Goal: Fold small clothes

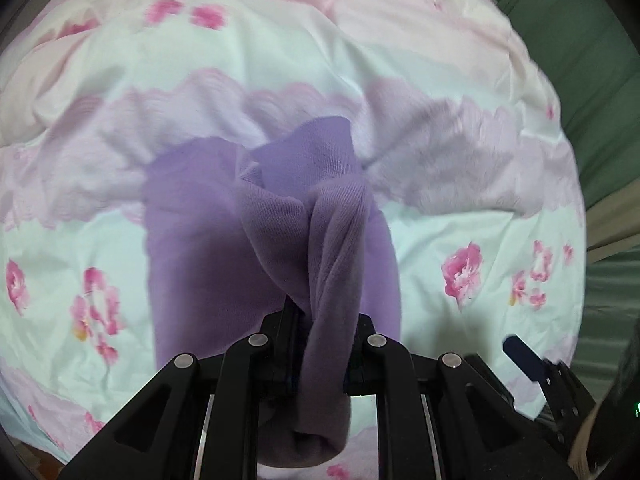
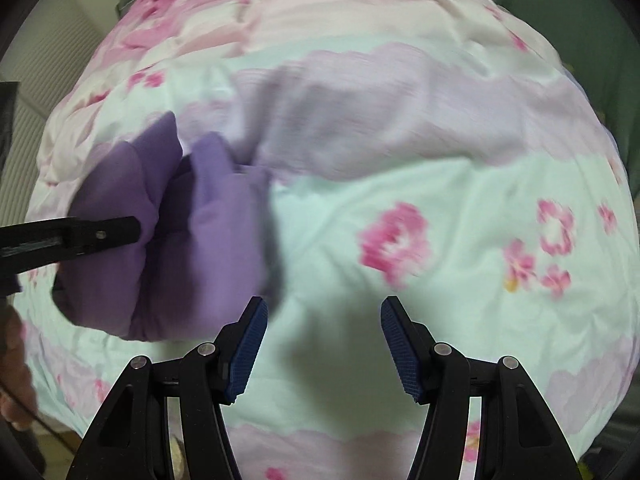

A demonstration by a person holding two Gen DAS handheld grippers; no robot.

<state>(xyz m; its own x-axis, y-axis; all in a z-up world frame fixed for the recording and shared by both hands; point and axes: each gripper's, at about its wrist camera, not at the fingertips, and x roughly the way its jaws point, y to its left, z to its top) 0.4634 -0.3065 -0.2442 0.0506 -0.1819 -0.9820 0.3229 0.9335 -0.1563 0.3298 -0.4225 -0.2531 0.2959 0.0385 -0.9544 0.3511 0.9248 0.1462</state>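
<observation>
My left gripper (image 1: 320,344) clamps the purple garment (image 1: 280,216); right gripper (image 2: 324,344) fingers apart, empty, over floral bedspread (image 2: 440,160); I read no writing.

My left claw (image 1: 320,344) is pinched on a bunched fold of the small purple knit garment (image 1: 272,216), which hangs down in soft, rumpled folds over the bedding, its ribbed cloth draped over my fingers toward the camera.

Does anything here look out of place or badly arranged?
Yes. The purple garment hangs bunched and twisted from the shut left gripper, not flat on the floral bedcover. The right gripper is open, holding nothing.
</observation>
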